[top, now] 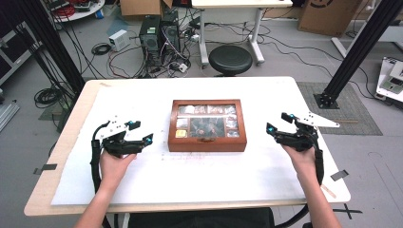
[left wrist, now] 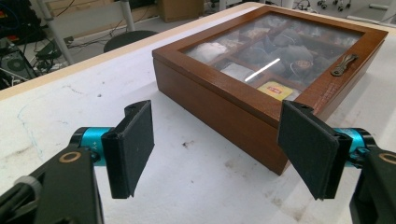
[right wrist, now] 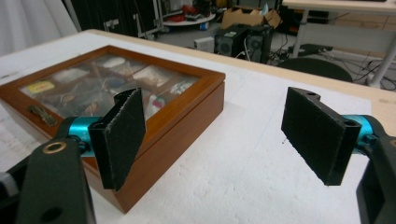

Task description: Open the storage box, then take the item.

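Observation:
A shut wooden box [top: 207, 141] with a glass lid lies in the middle of the white table; tea bags and packets show in its compartments, and a metal latch [left wrist: 344, 64] sits on its front rim. My left gripper [top: 141, 132] stands open to the left of the box, a short way off, its jaws wide apart with nothing between them [left wrist: 219, 154]. My right gripper [top: 278, 122] stands open to the right of the box, also apart from it and empty [right wrist: 219, 140]. The box [right wrist: 154, 112] lies just behind its left jaw.
The white sheet [top: 199, 180] covers most of the wooden table top. Beyond the far edge stand a black stool [top: 231, 59], computer towers [top: 159, 33] and loose cables on the floor. Black frame posts [top: 361, 47] rise at both back corners.

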Tool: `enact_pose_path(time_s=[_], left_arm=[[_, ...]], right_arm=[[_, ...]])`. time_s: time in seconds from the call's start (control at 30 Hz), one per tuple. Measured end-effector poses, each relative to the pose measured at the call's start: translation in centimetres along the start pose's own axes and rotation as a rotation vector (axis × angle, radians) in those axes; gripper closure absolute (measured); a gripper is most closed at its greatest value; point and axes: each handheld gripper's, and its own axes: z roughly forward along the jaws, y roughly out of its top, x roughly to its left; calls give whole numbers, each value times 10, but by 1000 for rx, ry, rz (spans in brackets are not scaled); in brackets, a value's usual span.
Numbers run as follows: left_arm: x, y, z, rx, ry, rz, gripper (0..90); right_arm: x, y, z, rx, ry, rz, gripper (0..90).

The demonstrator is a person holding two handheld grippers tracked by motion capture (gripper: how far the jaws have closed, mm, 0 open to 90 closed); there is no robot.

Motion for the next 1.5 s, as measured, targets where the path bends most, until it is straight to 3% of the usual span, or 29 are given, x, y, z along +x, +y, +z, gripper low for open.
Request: enact_pose_path(time_s=[0.57,0.97,1.5], left_arm=[[-1,0,2,3,-12,-13,274],[-4,1,3,3,-24,-16,273],[-16,3,32,82,-125,-31,273]], right_arm=[[-2,-2,1,27,-11,23,223],[1,-1,4,41,-6,8,223],[1,-2,5,48,-4,3,224]])
